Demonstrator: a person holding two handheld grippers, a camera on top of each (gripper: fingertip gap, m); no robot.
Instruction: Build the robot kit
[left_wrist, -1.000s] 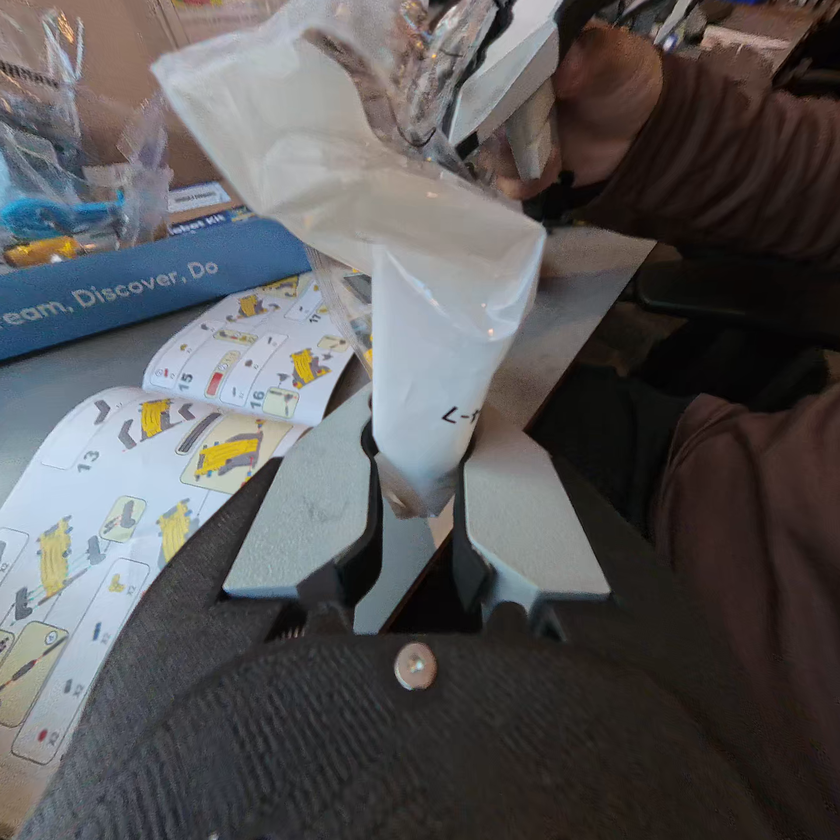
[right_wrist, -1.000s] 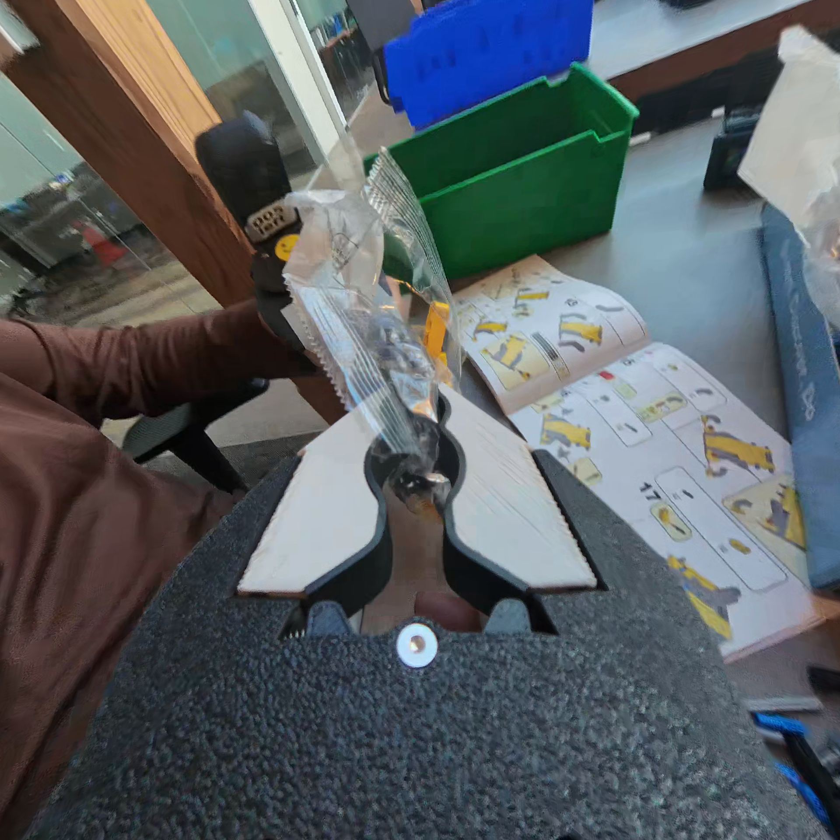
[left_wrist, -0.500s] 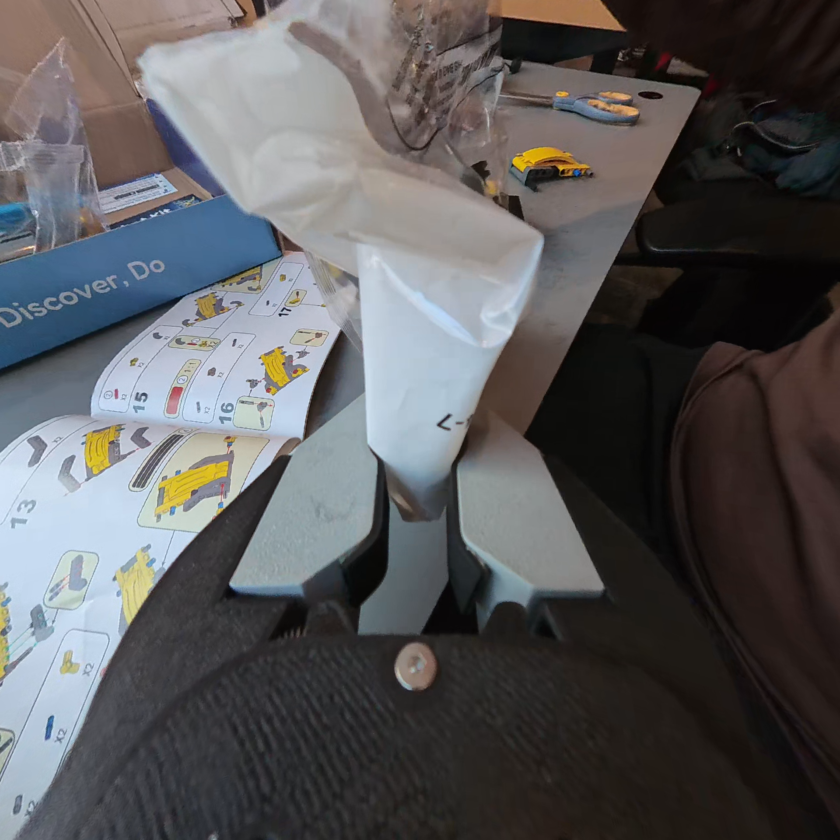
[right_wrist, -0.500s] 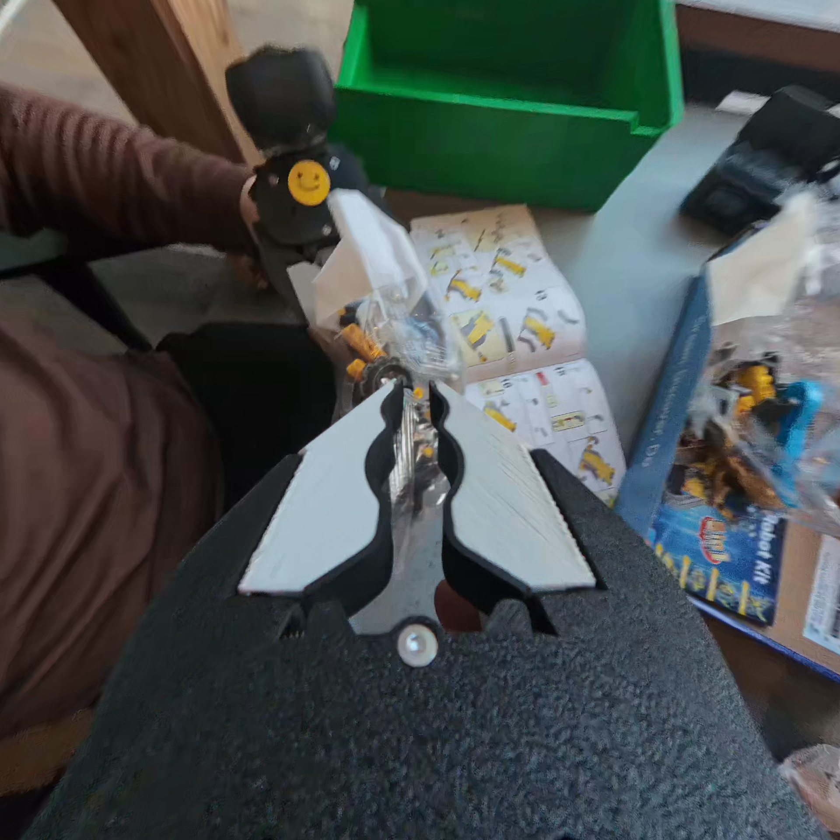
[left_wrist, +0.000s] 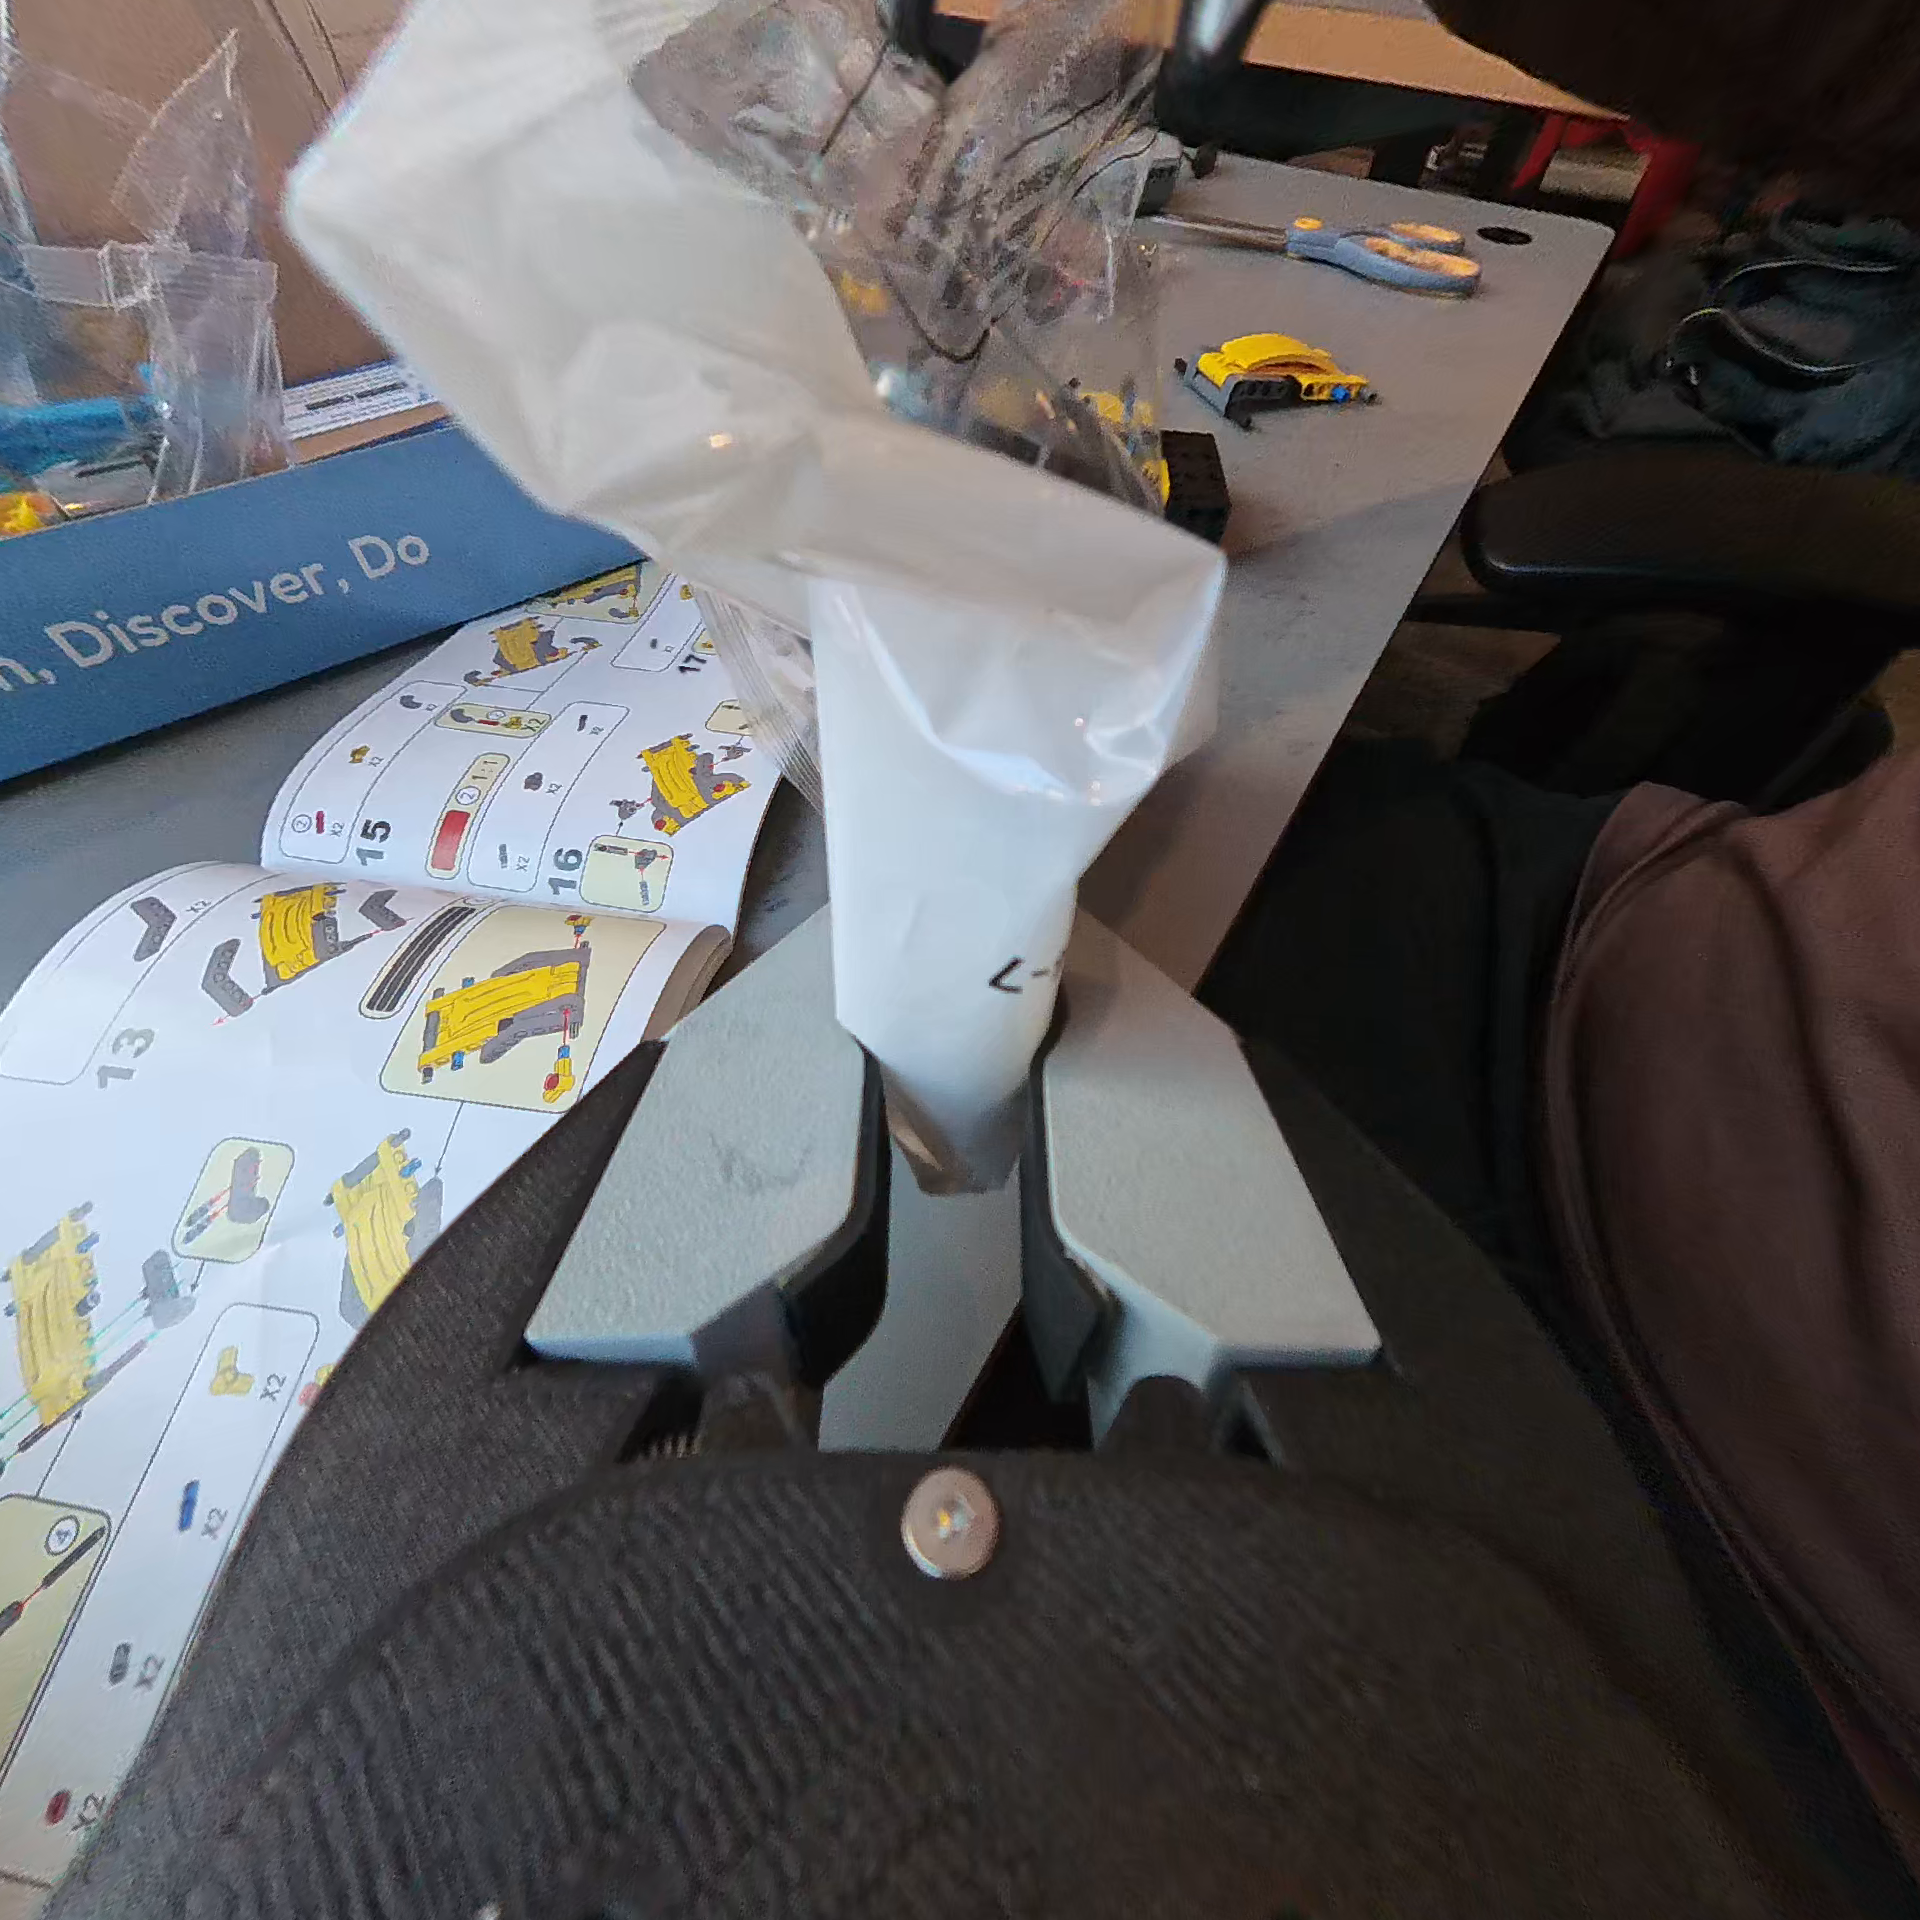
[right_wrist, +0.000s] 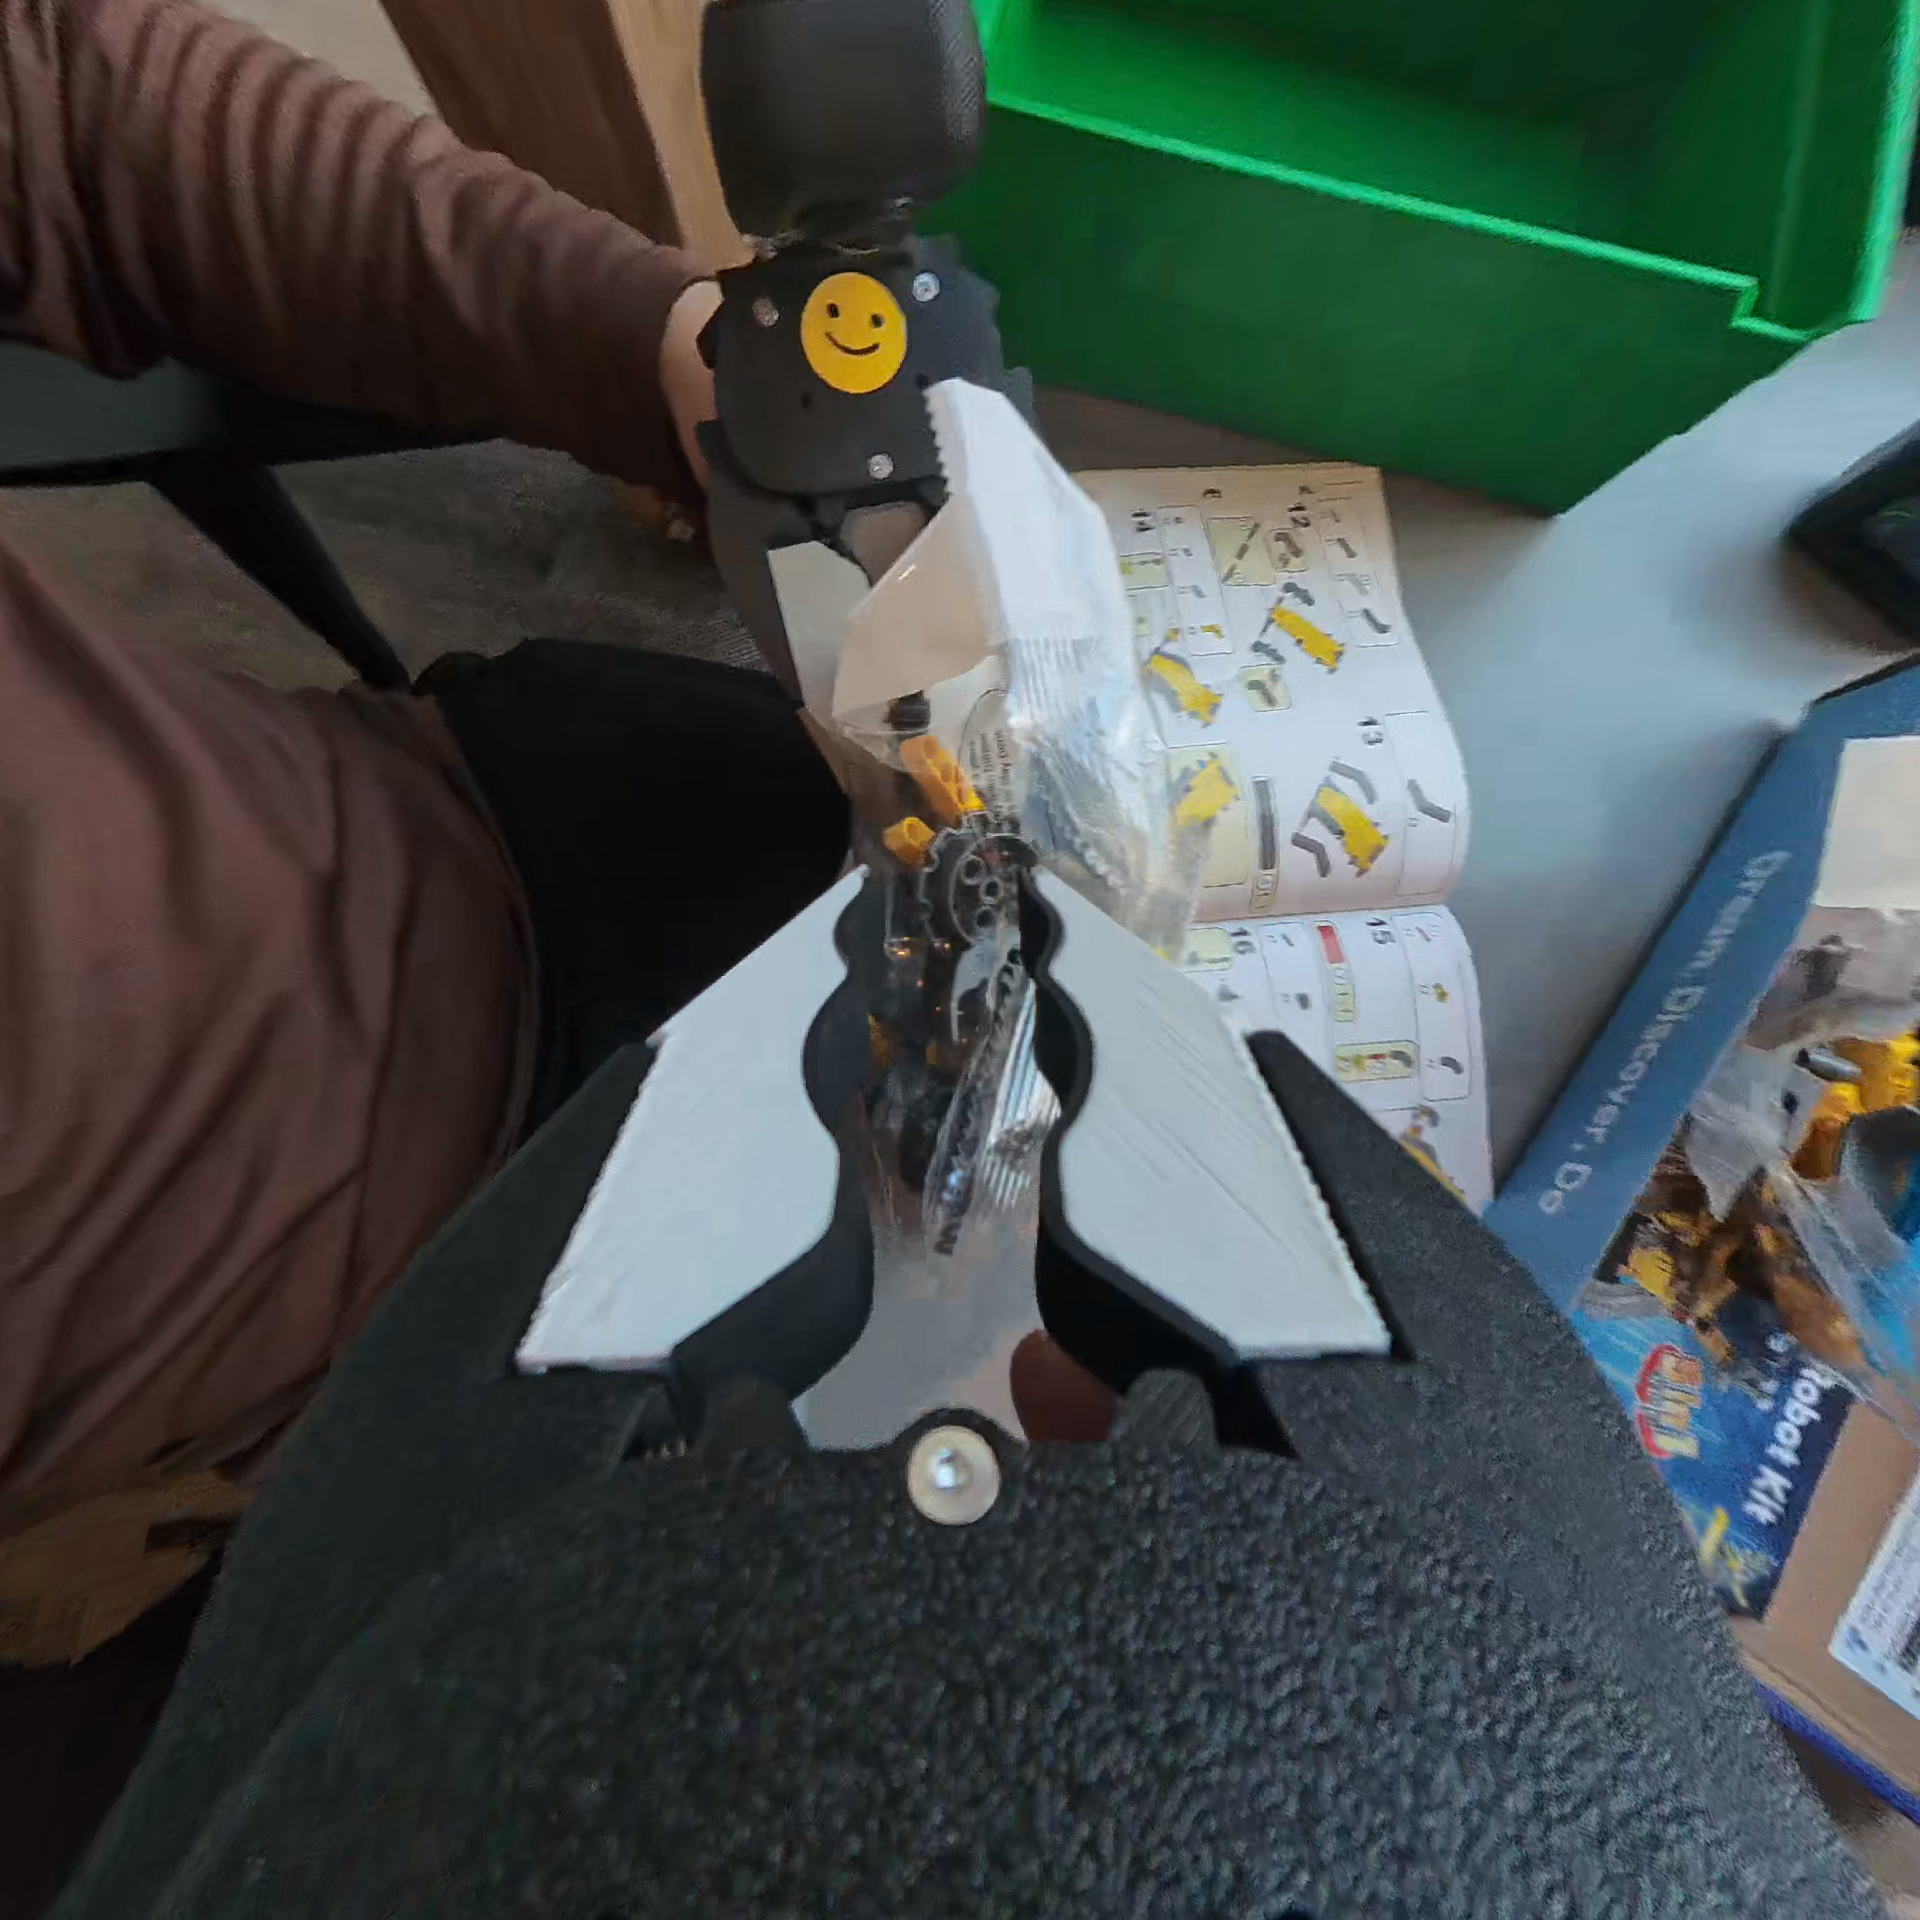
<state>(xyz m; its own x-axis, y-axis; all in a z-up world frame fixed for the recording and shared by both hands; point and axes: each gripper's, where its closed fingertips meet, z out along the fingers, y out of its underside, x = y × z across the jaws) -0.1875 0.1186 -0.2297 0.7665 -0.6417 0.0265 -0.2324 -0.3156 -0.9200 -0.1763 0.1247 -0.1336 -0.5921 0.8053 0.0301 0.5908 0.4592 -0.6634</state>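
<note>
- The left gripper (left_wrist: 951, 1049) has its jaws clamped on the white end of a plastic bag (left_wrist: 935, 831), which rises from between the grey fingers (left_wrist: 727, 1143) and folds over at the top
- That bag is partly white and opaque, partly clear; the clear part holds small yellow and black building pieces, blurred in the left wrist view
- The right gripper (right_wrist: 951, 935) has its jaws closed on the clear end of the same bag (right_wrist: 997, 727), where a black gear and orange-yellow pieces show through the film
- The bag hangs in the air between the two grippers, above the near edge of the grey table (left_wrist: 1351, 540), with the person's brown sleeve (right_wrist: 312, 260) behind the left gripper (right_wrist: 821, 613)
- An open instruction booklet (left_wrist: 312, 1039) lies flat on the table under the bag, just beside a blue cardboard box (left_wrist: 260, 603)
- Toward the table's far right corner lie scissors (left_wrist: 1371, 249) and a small yellow assembly (left_wrist: 1273, 369), well apart from the bag
- A green bin (right_wrist: 1403, 229) stands beyond the booklet (right_wrist: 1320, 727) in the right wrist view
</note>
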